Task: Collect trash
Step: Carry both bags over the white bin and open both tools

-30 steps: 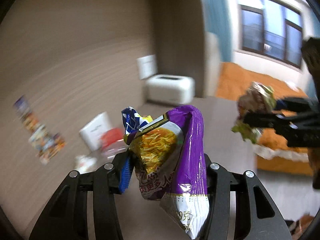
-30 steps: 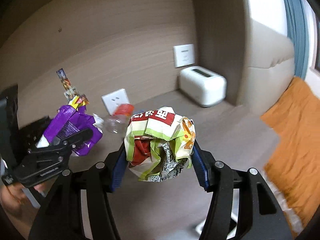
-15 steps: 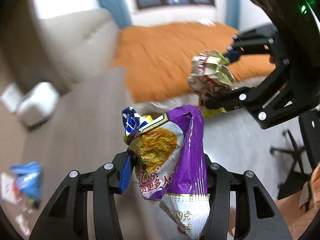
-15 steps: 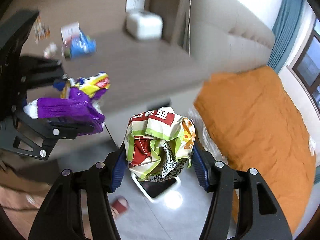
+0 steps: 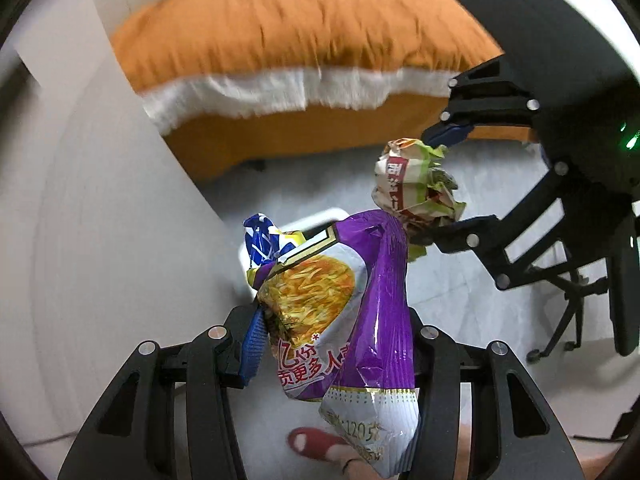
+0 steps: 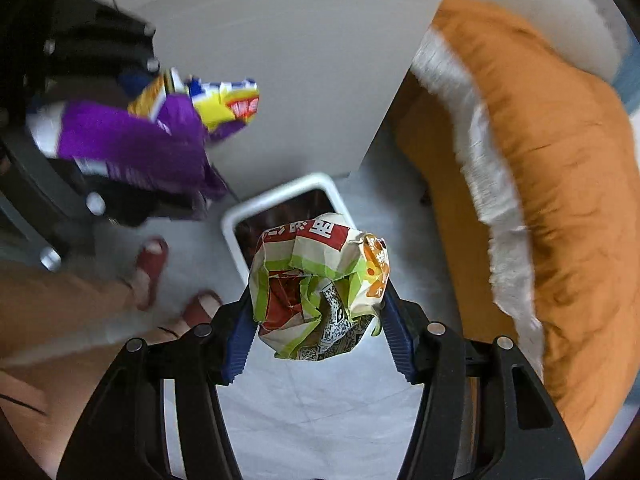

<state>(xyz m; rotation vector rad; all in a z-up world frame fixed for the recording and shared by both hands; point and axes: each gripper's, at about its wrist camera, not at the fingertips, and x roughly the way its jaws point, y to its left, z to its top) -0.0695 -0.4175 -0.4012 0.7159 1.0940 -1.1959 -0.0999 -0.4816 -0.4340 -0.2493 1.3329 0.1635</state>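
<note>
Bed [image 6: 560, 152]: orange cover with a white fringed edge, along the right of the right wrist view, far side of the left wrist view.

White panel [image 6: 288, 60]: a flat furniture side, far left of the bed.

Floor [image 6: 320, 400]: pale tile, under both grippers.

Bin [image 6: 276, 196]: white-rimmed, dark inside, standing on the floor below the grippers, between panel and bed.

Feet in red slippers [image 6: 150, 268]: on the floor left of the bin.

Left gripper [image 5: 332, 320]: pointing steeply down, jaws partly closed and clamped on a purple noodle packet [image 5: 360, 320].

Right gripper [image 6: 316, 320]: pointing down, jaws clamped on a crumpled paper wrapper [image 6: 320, 284], directly above the bin's opening.
</note>
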